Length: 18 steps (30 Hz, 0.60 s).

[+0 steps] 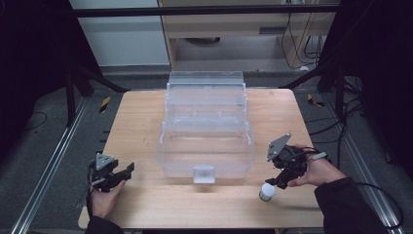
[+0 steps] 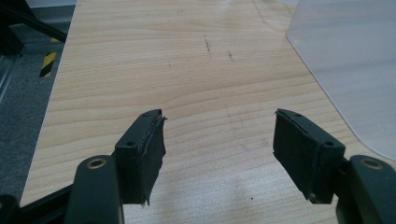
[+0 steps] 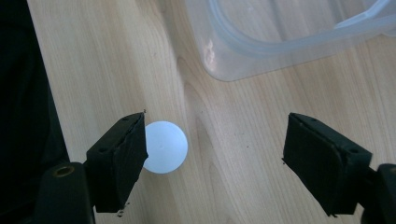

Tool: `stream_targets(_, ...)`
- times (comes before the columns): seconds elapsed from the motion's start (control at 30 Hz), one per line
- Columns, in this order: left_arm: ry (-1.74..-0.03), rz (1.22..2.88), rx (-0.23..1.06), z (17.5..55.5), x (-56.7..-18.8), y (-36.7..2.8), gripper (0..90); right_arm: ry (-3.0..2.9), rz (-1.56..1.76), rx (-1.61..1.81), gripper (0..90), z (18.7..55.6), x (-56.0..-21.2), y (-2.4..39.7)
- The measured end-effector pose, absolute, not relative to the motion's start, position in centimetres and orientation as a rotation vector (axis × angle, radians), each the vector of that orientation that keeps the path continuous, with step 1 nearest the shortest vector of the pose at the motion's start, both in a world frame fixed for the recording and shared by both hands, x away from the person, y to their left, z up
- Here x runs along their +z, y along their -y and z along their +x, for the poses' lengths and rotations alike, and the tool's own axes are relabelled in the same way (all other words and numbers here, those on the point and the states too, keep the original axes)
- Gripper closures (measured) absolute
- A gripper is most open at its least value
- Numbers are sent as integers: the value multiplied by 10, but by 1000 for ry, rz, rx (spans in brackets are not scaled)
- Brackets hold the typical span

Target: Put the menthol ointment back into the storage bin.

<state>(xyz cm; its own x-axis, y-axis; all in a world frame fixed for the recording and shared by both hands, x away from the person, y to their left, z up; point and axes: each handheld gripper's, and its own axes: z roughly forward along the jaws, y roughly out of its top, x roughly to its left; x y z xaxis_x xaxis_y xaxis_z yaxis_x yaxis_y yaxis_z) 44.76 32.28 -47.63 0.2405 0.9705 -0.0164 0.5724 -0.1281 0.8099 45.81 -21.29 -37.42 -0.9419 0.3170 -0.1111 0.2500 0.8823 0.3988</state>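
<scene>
A small white-capped jar point(image 1: 266, 192) stands on the wooden table point(image 1: 141, 122) near its front right. My right gripper point(image 1: 275, 184) hovers just above it, open; in the right gripper view the round white cap point(image 3: 166, 147) lies beside the left jaw and partly under it, with the wide gap of the right gripper point(image 3: 215, 119) over bare wood. My left gripper point(image 1: 127, 170) rests at the front left, held by a hand. Seen from its own camera, the left gripper point(image 2: 219, 114) is open with nothing between its pads.
A large clear plastic bin point(image 1: 204, 158) stands in the middle of the table, its lid raised at the back. Its rounded corner point(image 3: 224, 65) is close ahead of the right gripper, and its wall point(image 2: 355, 60) lies right of the left one. Cables trail on the floor.
</scene>
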Motion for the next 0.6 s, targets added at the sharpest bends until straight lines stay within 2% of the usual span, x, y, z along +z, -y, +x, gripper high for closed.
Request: stream_targets(0.6, -1417, 1809, 704, 448, -476, -322, 334, -2960, 287, 428, 291, 450, -384, 205)
